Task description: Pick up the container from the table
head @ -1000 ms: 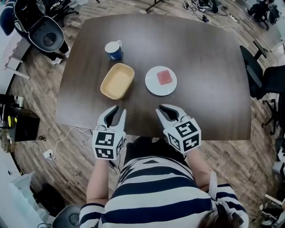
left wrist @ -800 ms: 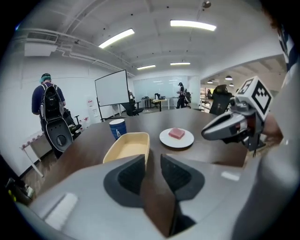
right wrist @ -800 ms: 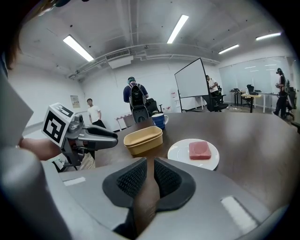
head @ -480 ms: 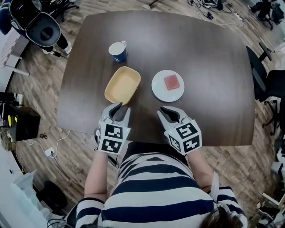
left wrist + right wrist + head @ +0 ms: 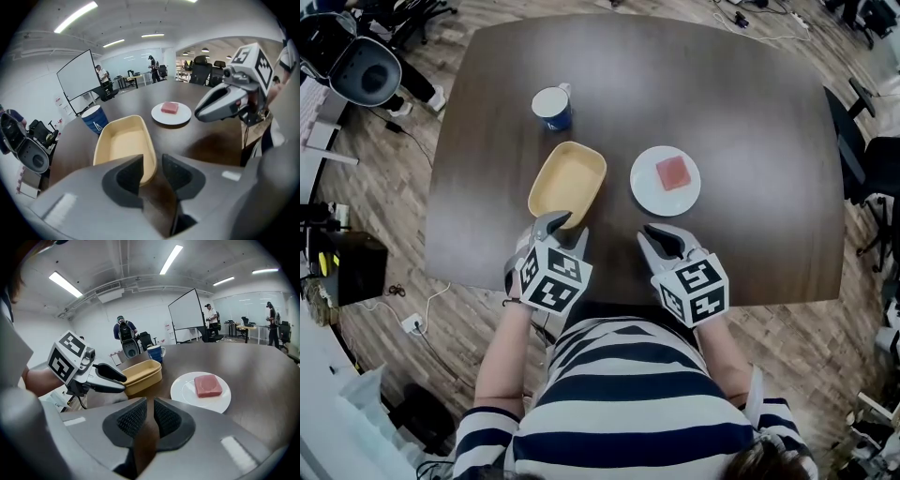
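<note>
We see the table [image 5: 750, 112]; left gripper [image 5: 551, 223] at its near edge, jaws apart, empty, tips at the container's [image 5: 567, 180] near end; right gripper [image 5: 661, 236] jaws barely apart, empty; container lies on the table, left of plate [image 5: 649, 192], cup [image 5: 552, 106] behind it

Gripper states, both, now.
Left gripper: open, yellow container near end at its jaws, not gripped.
Right gripper: narrowly open, empty.
</note>
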Demonstrator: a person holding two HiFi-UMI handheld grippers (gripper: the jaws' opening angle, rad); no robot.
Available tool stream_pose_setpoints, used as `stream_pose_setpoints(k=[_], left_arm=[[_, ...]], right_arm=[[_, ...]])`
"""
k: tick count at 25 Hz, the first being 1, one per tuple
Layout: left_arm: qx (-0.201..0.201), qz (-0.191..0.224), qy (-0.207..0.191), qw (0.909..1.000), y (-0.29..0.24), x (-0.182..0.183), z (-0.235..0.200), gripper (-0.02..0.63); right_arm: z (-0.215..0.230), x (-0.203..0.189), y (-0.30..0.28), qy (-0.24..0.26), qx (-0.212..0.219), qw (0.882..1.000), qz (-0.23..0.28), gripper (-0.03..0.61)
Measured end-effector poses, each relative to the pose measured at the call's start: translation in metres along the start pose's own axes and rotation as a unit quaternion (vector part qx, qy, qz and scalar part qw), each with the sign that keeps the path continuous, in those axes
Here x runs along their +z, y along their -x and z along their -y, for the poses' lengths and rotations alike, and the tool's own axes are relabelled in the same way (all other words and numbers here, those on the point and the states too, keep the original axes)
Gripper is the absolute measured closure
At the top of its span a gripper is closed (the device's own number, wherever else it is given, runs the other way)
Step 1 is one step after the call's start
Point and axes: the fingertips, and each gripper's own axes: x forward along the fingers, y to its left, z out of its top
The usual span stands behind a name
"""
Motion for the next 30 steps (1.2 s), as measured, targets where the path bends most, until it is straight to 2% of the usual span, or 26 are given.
stream_pose_setpoints(k=[7, 11, 14, 30], left_arm=[[-0.015, -0.028, -0.047, 0.9984, -0.016, -0.001, 0.003, 0.614], [0.009, -0.051, -0.084, 0.9951, -0.022, -0.006, -0.002, 0.614], [0.010, -0.053, -0.104, 0.9931, -0.025, -0.006, 0.003, 0.614], [0.005, -0.043, -0.141, 0.9890, -0.019, -0.005, 0.014, 0.614]], right_arm=[[0.001, -0.007, -0.009, -0.013, -0.010, 1.000, -0.015, 0.545], [0.002, -0.008, -0.012, -0.016, -0.017, 1.000, -0.016, 0.545], [0.003, -0.013, -0.011, -0.019, -0.021, 0.999, -0.018, 0.545], [0.007, -0.018, 0.014, -0.022, -0.037, 0.999, -0.005, 0.549]])
